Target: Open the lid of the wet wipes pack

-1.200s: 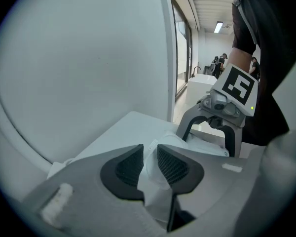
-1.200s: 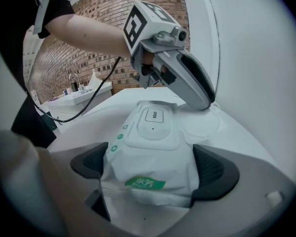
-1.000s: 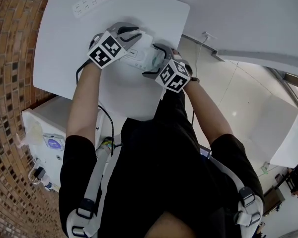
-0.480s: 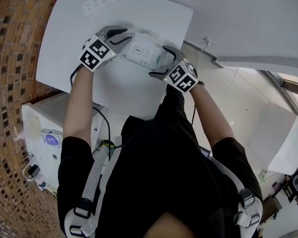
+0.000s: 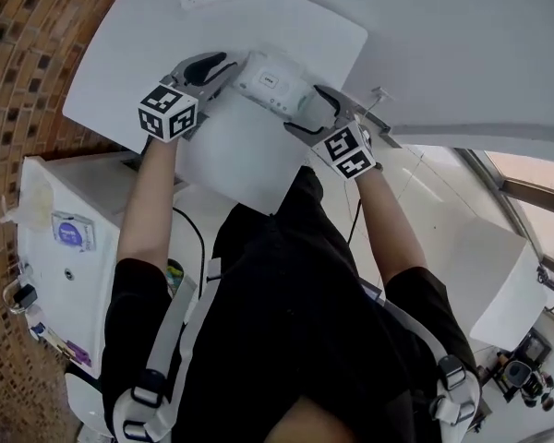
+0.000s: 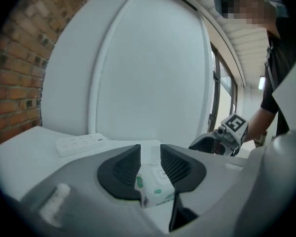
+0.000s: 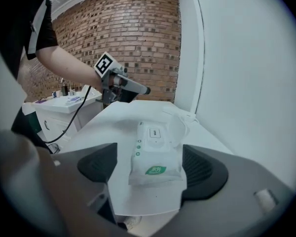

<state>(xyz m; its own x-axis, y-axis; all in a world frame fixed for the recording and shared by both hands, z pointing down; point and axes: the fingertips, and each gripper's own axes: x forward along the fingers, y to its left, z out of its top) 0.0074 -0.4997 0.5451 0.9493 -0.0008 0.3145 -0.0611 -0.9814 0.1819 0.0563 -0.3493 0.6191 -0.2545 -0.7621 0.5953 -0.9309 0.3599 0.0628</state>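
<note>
wet wipes pack [image 7: 155, 154]: seems soft, light, best taken at stiff lid [image 7: 181, 126]; left gripper [image 6: 150, 155] jaws narrowly apart, empty; right gripper [image 7: 149, 164] jaws wide, closing, empty.

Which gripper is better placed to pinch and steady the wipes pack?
Right, probably: the right gripper straddles the near end of the wet wipes pack with closing jaws, not yet touching. The left gripper is open, lifted beyond its far end.

Forearms outstretched, we hold our left gripper [image 5: 226, 67] at one end of the wet wipes pack [image 5: 275, 83], jaws narrowly parted. Our right gripper [image 5: 309, 113], at the opposite end, is closing without touching it.
</note>
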